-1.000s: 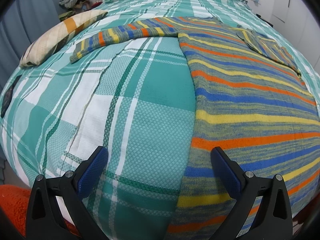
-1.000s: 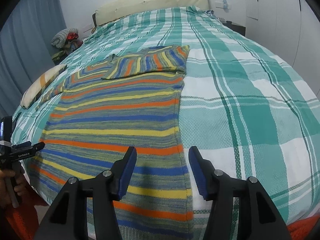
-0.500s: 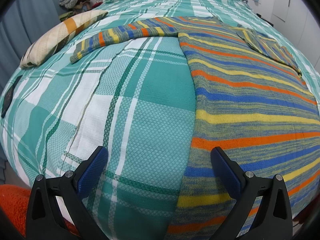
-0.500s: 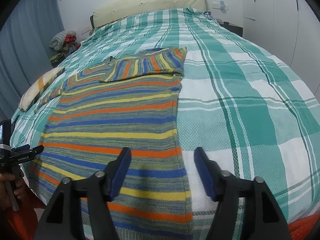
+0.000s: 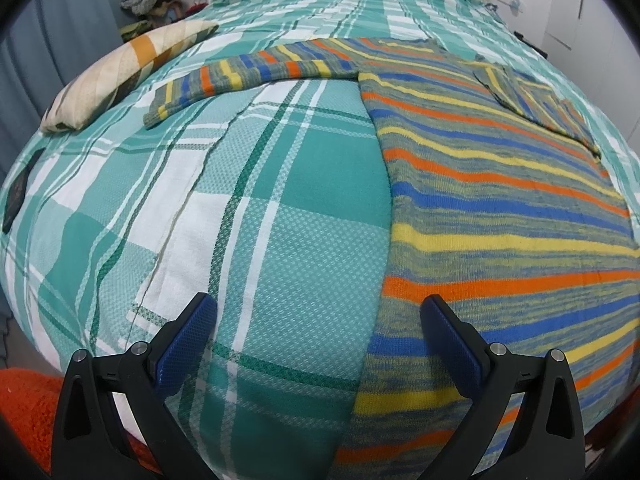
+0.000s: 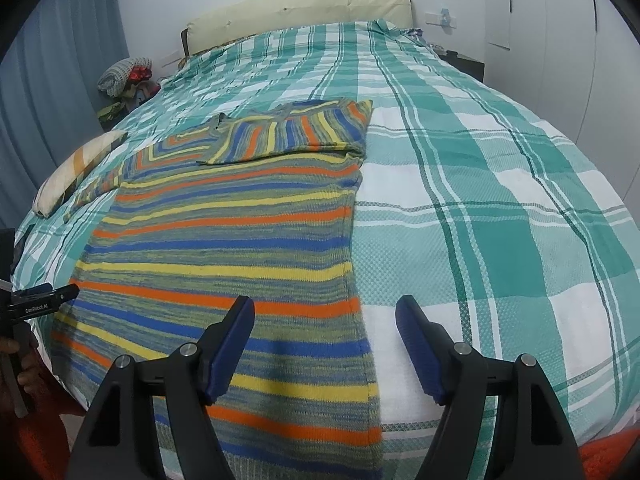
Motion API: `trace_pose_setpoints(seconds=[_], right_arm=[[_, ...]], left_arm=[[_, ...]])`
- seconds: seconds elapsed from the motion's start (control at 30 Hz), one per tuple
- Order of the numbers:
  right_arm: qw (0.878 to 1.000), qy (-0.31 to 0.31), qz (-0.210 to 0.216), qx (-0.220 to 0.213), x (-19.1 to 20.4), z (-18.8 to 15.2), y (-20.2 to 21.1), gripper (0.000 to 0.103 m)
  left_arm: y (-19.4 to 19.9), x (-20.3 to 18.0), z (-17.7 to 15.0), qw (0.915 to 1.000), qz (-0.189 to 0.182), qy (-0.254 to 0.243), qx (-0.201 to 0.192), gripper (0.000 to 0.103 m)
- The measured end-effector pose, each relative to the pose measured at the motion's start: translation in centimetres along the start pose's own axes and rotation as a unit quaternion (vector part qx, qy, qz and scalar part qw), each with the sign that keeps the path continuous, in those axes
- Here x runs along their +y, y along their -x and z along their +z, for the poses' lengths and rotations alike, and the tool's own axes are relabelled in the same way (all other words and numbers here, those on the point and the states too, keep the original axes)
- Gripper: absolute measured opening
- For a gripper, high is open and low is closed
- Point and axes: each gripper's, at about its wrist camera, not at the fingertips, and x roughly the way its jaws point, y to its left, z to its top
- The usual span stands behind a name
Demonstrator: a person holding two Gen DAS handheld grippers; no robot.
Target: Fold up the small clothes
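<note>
1. Knitwear is the job here: a striped sweater lies flat, spread on the plaid bedspread, its hem at the near edge of the bed and its neck toward the headboard.
2. One sleeve is already folded across the chest; the other sleeve is stretched out sideways toward a small pillow.
3. The left gripper hangs above the sweater's near side edge with its fingers wide; one blue pad sits over bare bedspread, the other over the knit, and nothing is held.
4. The right gripper straddles the opposite side edge near the hem. Its jaws are opening, and only cloth lying below shows between them, not pinched.
5. The knit looks soft, limp and fairly light, so I judge it will sag and stretch if lifted by one point, and it may drag on the woven cover.
6. Best holds, as I read it: the cuff of the outstretched sleeve, or the two hem corners together, pinching through the full thickness so the layers do not slide apart.
7. The hem itself falls over the bed's edge and is partly hidden behind the fingers, so its exact lie is probably straight but cannot be confirmed.
</note>
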Motion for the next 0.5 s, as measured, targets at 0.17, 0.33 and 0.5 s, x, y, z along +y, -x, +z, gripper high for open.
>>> trace_pose_setpoints(seconds=[0.17, 0.33, 0.5], right_arm=[[1.000, -0.001, 0.002, 0.000, -0.04, 0.11, -0.07, 0.073], [1.000, 0.003, 0.003, 0.006, 0.24, -0.06, -0.28, 0.073], [1.000, 0.003, 0.003, 0.006, 0.35, -0.11, -0.29, 0.073]], left_arm=[[0.07, -0.12, 0.05, 1.0000, 0.001, -0.002, 0.000, 0.102], [0.07, -0.14, 0.06, 1.0000, 0.002, -0.002, 0.000, 0.102], [0.05, -0.14, 0.05, 1.0000, 0.002, -0.002, 0.000, 0.102]])
